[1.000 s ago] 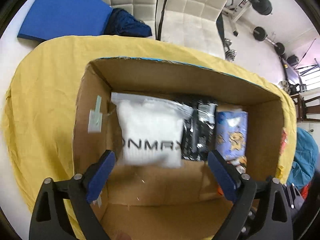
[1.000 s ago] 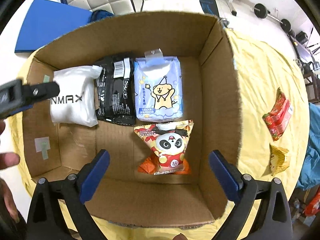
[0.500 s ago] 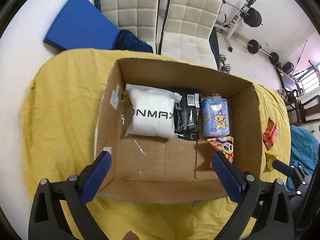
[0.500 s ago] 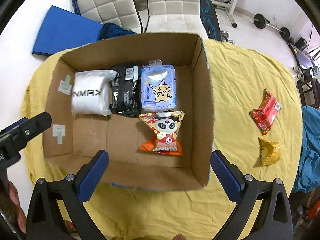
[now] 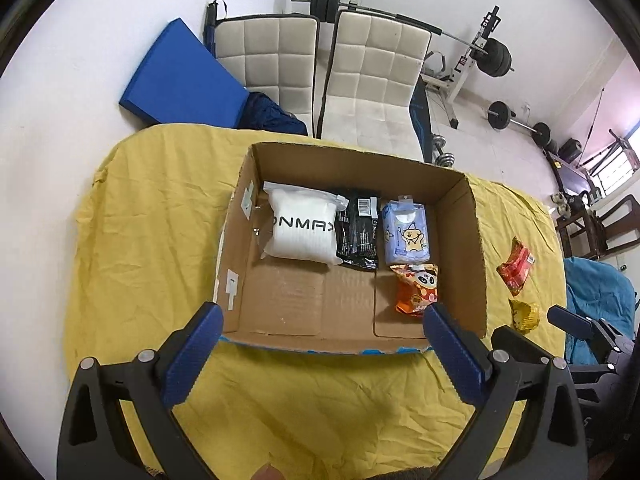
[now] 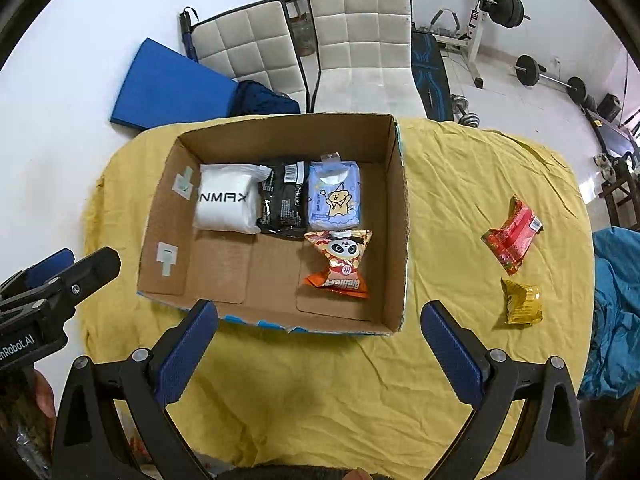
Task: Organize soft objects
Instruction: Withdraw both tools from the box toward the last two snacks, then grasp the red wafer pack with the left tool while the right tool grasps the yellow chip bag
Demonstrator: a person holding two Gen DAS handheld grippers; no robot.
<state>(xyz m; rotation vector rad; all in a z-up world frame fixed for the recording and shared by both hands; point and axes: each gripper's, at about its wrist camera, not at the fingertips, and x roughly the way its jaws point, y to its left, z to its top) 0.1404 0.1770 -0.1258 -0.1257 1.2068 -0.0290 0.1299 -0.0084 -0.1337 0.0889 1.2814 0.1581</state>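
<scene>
An open cardboard box (image 5: 464, 248) (image 6: 400, 216) sits on the yellow cloth. Inside lie a white pack (image 5: 302, 228) (image 6: 224, 200), a black pack (image 5: 358, 232) (image 6: 282, 200), a blue pack (image 5: 406, 232) (image 6: 334, 196) and an orange panda snack bag (image 5: 416, 288) (image 6: 340, 264). A red snack bag (image 5: 516, 266) (image 6: 512, 236) and a yellow snack bag (image 5: 524, 314) (image 6: 522, 302) lie on the cloth right of the box. My left gripper (image 5: 320, 348) is open and empty, above the box's near edge. My right gripper (image 6: 318, 344) is open and empty, near the box's front right corner.
The round table's yellow cloth (image 6: 460, 184) has wrinkles. Two white chairs (image 5: 376, 76) (image 6: 360, 36), a blue mat (image 5: 176, 76) and gym weights (image 5: 496, 56) stand behind the table. A teal cloth (image 6: 616, 300) lies at the right.
Both grippers have pulled back and up, out of the box toward the near side of the table. The packs in the box have not moved.
</scene>
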